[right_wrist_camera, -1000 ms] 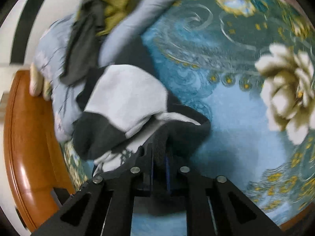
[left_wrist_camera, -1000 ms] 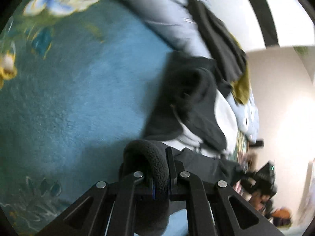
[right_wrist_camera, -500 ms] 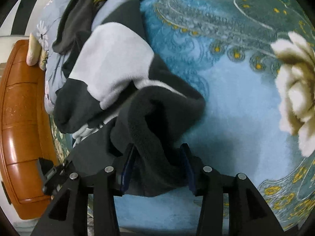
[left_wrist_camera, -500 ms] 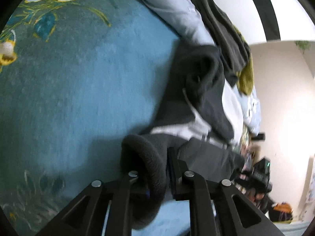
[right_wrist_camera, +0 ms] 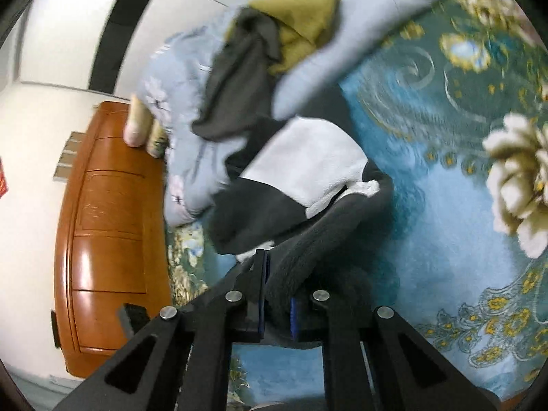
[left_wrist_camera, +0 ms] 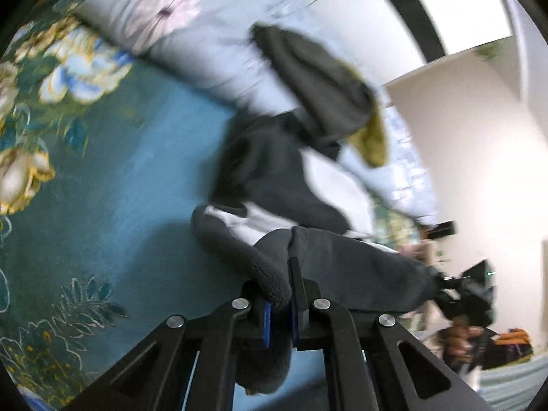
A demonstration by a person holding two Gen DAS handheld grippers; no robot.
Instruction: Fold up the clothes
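The fleece (left_wrist_camera: 270,185) (right_wrist_camera: 308,171), dark grey with white panels, is lying bunched on the blue floral blanket (left_wrist_camera: 120,188) (right_wrist_camera: 445,205) just ahead of both claws. The left claw (left_wrist_camera: 279,294) and the right claw (right_wrist_camera: 277,294) are each pinching a thick fold of its dark edge, jaws nearly closed. Beyond it, a pale quilt (left_wrist_camera: 212,41) (right_wrist_camera: 185,102) is carrying a grey garment (left_wrist_camera: 318,92) (right_wrist_camera: 239,78).

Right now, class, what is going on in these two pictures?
A person is folding clothes on a bed with a blue flowered blanket. The left gripper and the right gripper are each shut on an edge of a dark grey and white fleece garment, which lies bunched on the blanket. Behind it, a grey garment and an olive one lie on a pale flowered quilt. The fold is not yet finished.
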